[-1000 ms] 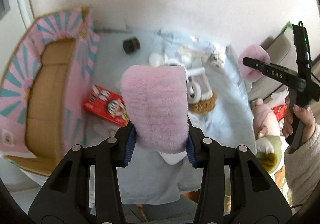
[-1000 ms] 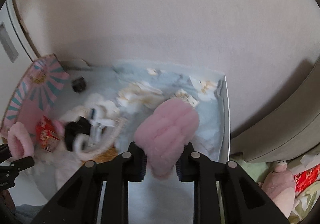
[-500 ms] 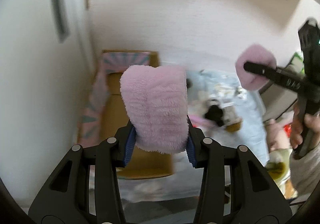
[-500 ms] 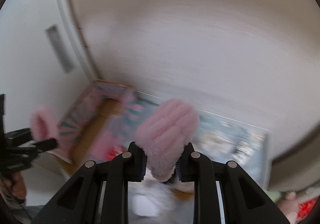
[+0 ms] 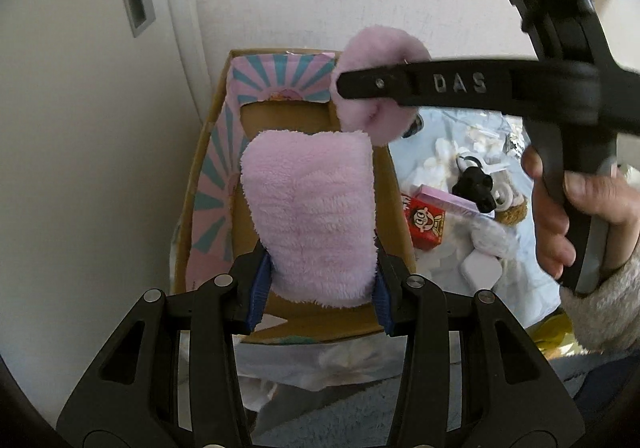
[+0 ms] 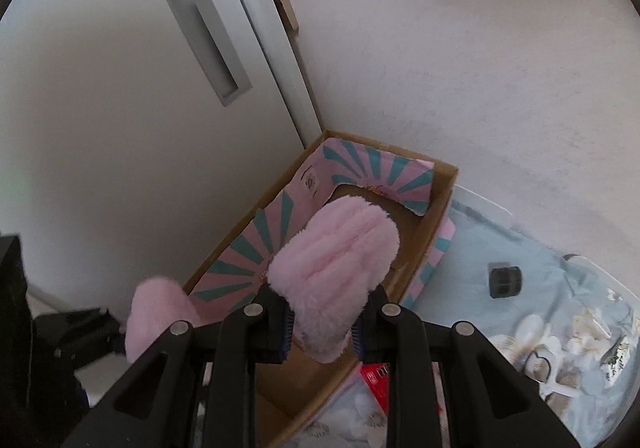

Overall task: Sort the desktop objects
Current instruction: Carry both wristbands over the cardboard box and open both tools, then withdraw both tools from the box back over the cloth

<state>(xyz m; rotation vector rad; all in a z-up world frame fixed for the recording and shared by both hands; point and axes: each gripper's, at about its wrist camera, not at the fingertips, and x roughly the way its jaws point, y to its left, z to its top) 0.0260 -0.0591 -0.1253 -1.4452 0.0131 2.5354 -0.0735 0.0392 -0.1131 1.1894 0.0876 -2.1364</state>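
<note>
My left gripper (image 5: 318,294) is shut on a pink fluffy slipper (image 5: 310,215) and holds it above the open cardboard box (image 5: 208,183) with pink and teal striped flaps. My right gripper (image 6: 320,330) is shut on a second pink fluffy slipper (image 6: 334,272), also held over the box (image 6: 436,215). In the left wrist view the right gripper's finger (image 5: 460,83) crosses the upper right with its slipper (image 5: 376,87) at the tip. In the right wrist view the left slipper (image 6: 154,318) shows at lower left.
The box stands in the corner against a white door (image 6: 120,87) and wall. Right of it, on a light blue floral cloth (image 6: 540,280), lie a red snack box (image 5: 424,221), a black toy (image 5: 476,187), a small dark cylinder (image 6: 505,282) and white items.
Both grippers have swung left with their slippers, from over the cluttered cloth to above the cardboard box. The right gripper has come close to the left one.
</note>
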